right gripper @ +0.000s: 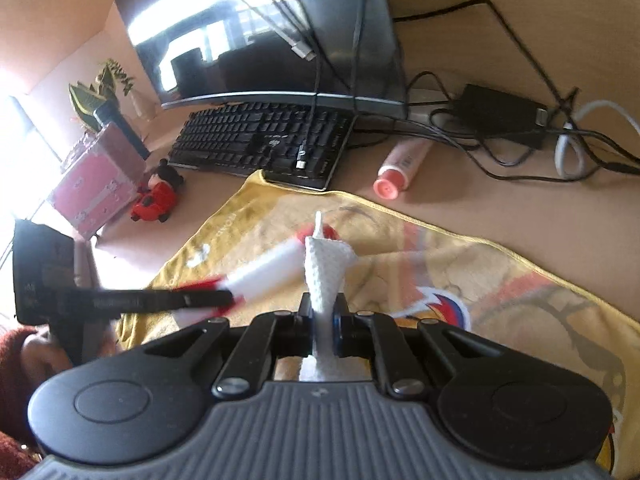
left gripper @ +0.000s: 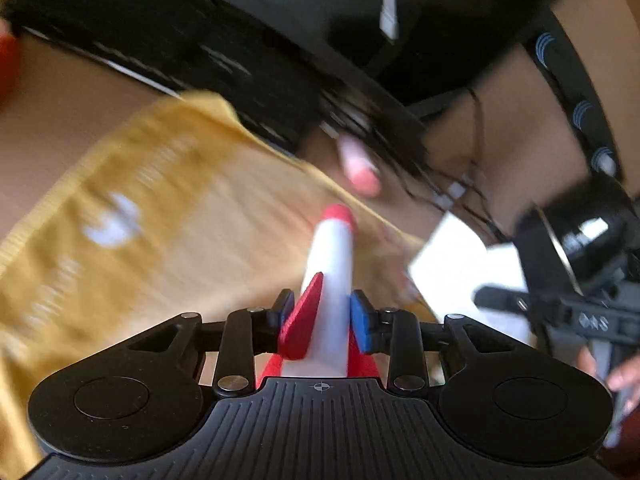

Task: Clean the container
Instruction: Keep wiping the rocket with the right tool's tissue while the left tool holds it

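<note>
A big wooden desk (right gripper: 500, 216) held everything. At its back stood a dark monitor (right gripper: 260, 36), with a black keyboard (right gripper: 260, 140) in front of it. A yellow towel (right gripper: 460, 280) with a cartoon picture lay spread on the desk, and its far edge touched the keyboard. A pink box (right gripper: 100, 176) sat far to the left, with a small red toy (right gripper: 154, 200) beside it. Black cables (right gripper: 500, 136) were tangled on the right, behind the towel. A pink tube (right gripper: 400, 168) lay on its side on the bare desk, between the keyboard and the cables.

The container (left gripper: 332, 272) was a white tube shape with a red tip and red fins, like a little rocket. The left gripper (left gripper: 324, 316) was clamped on it, with the blue pads (left gripper: 362, 320) pressing its sides, and held it above the towel. That picture was blurry.

The right gripper (right gripper: 324, 320) was squeezed tight on a twisted white paper towel (right gripper: 326, 272). The paper stuck up near the container's red tip. I could not tell if they touched.
</note>
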`<state>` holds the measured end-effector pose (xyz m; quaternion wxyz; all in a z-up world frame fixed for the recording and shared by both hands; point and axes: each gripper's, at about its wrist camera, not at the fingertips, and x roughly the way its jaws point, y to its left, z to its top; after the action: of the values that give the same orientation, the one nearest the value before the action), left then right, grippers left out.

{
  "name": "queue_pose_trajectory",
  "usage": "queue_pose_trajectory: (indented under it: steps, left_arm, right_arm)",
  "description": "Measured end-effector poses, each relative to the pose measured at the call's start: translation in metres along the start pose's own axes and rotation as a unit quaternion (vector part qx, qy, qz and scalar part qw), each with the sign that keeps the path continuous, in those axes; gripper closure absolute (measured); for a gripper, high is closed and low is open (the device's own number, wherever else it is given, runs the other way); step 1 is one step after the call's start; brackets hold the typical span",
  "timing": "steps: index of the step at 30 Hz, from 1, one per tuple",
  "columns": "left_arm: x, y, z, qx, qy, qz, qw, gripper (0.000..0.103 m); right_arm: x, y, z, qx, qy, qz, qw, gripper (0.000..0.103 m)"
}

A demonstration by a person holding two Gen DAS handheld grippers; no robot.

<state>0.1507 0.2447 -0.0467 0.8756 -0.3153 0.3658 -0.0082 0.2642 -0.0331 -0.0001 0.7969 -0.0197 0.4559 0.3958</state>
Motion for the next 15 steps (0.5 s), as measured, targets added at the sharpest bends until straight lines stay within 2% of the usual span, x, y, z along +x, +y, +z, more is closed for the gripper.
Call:
queue_pose_trajectory:
  steps: [5,9,13,15]
  left_arm:
    - [-0.012,0.028,0.01,-0.047,-0.019,0.035,0.9981,0.058]
    - [-0.019,0.044,0.006,-0.08,-0.019,0.036,0.996,0.05]
    - [-0.021,0.041,-0.008,-0.06,0.005,0.031,0.9977,0.045]
    - [-0.023,0.037,-0.014,-0.047,0.007,0.036,0.9982,0.044]
  right_arm:
    - [0.021,0.028,0.016,-0.03,-0.002,0.044,0.999,0.094]
    - [0.046,0.055,0.03,-0.051,-0.007,0.104,0.993,0.094]
    - [0.082,0.069,0.04,-0.045,0.025,0.152,0.987,0.094]
    - [0.101,0.071,0.041,-0.051,0.048,0.137,0.988,0.094]
